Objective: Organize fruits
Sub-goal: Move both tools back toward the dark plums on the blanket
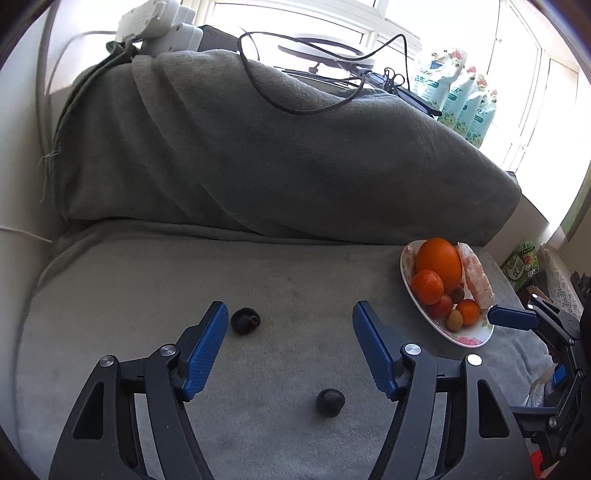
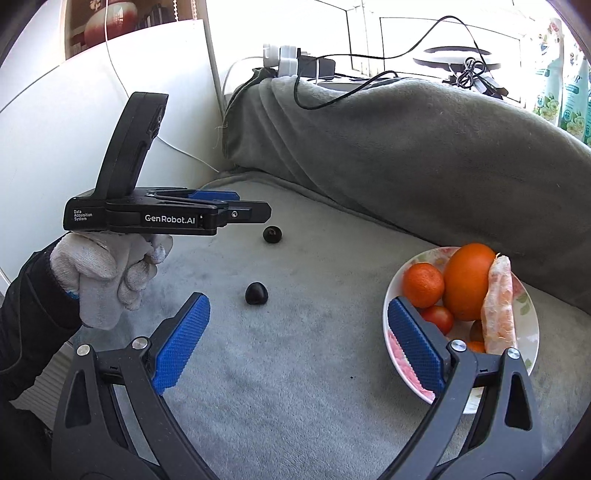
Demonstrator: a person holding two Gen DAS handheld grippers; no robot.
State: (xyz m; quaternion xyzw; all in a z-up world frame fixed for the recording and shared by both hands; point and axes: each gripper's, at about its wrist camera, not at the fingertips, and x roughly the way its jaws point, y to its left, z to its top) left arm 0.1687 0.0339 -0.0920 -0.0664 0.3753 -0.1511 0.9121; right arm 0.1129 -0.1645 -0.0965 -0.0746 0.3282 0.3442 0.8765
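Two small dark fruits lie on the grey sofa seat: the far dark fruit (image 1: 245,320) (image 2: 272,234) and the near dark fruit (image 1: 330,402) (image 2: 256,293). A flowered white plate (image 1: 469,338) (image 2: 532,332) at the right holds a big orange (image 1: 439,262) (image 2: 467,280), mandarins (image 1: 427,286) (image 2: 423,284), a peeled pomelo segment (image 1: 476,275) (image 2: 498,306) and several small fruits. My left gripper (image 1: 290,321) is open and empty above the seat, the near dark fruit low between its arms. My right gripper (image 2: 297,325) is open and empty, its right finger over the plate's near rim.
A grey-covered backrest (image 1: 277,147) rises behind the seat, with cables and a power strip (image 1: 159,26) on top. Detergent bags (image 1: 458,96) stand by the bright window. The gloved hand (image 2: 110,273) holds the left gripper at the left of the right wrist view.
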